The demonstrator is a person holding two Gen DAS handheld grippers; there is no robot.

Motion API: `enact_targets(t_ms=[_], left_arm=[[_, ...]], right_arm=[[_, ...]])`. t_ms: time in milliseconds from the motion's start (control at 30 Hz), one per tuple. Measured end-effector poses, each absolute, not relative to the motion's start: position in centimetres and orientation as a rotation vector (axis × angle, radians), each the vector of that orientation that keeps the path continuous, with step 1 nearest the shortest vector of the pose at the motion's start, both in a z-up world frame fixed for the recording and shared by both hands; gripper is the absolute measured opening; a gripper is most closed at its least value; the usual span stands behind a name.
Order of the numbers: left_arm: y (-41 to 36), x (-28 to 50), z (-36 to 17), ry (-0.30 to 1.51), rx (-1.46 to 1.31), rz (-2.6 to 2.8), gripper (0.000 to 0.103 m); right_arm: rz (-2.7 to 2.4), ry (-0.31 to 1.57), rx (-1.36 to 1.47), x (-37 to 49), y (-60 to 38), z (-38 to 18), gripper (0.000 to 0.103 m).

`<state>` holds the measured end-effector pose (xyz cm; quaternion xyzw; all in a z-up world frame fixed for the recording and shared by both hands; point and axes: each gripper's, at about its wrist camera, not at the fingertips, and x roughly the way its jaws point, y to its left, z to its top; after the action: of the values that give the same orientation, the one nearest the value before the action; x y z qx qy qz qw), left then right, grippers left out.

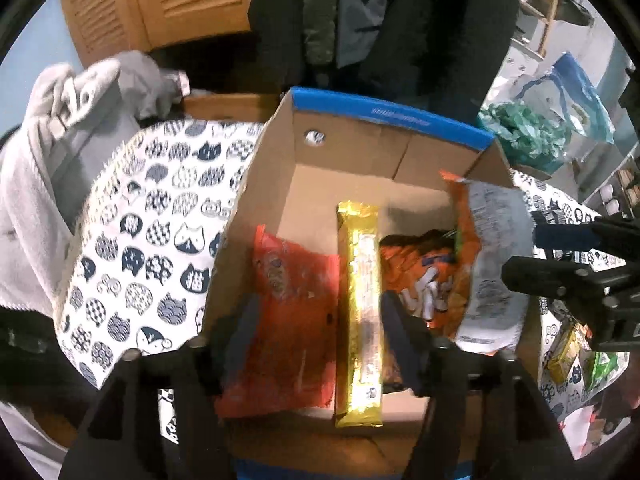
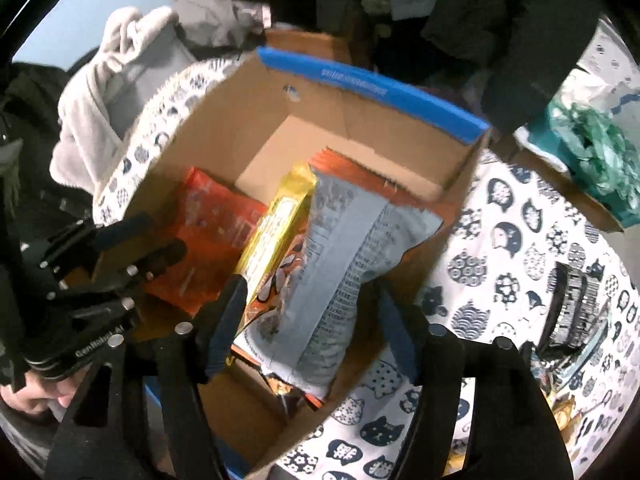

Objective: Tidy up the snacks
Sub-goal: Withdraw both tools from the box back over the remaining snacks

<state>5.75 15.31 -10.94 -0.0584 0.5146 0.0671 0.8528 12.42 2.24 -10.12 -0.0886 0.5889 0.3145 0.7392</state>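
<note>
The left hand-held gripper (image 1: 320, 344) is hovering over an open cardboard box (image 1: 360, 148). Its jaws are standing spread, with nothing pinched between them. A gold snack bar (image 1: 359, 312) is lying lengthwise on the box floor between the two fingers, and neither finger is touching it as far as the view shows. An orange snack packet (image 1: 294, 320) is lying flat just left of the bar. A grey-backed snack bag (image 1: 492, 264) with an orange front is leaning against the right wall of the box.

The right hand-held gripper (image 2: 312, 332) is also hanging over the box with its jaws spread and pinching nothing. In the right wrist view, the grey-backed snack bag (image 2: 340, 264) is lying between its fingers, overlapping the gold snack bar (image 2: 276, 224). The orange snack packet (image 2: 212, 232) is lying beyond the bar, on the left.

Readable writing is limited. The body of the left hand-held gripper (image 2: 120, 264) is carrying white lettering that appears to read "GenRobot.AI". The blue rim of the cardboard box (image 2: 376, 88) is bearing a line of white print, too blurred to read. The back of the grey bag is carrying dense printed text and a table, both illegible. The labels on the gold bar and the orange packet are also too blurred to read.

The box is standing on a table covered by a cat-pattern cloth (image 1: 152, 216). A grey garment (image 1: 60, 152) is lying at the far left edge.
</note>
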Motion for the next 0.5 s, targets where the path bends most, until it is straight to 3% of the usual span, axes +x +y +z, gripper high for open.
enact_targets(t_ms=[233,500], left_arm=[[11.9,5.4,-8.4,1.036,-0.047,0.072,0.08],[6.8,5.0,-6.3,1.007,0.032,-0.031,0.08]], right_arm=[[0.657,1.258,-0.154,11.3,-1.8,-7.5,0.075],[0.572,1.243,-0.124,10.4,-8.1,-5.6,0.078]])
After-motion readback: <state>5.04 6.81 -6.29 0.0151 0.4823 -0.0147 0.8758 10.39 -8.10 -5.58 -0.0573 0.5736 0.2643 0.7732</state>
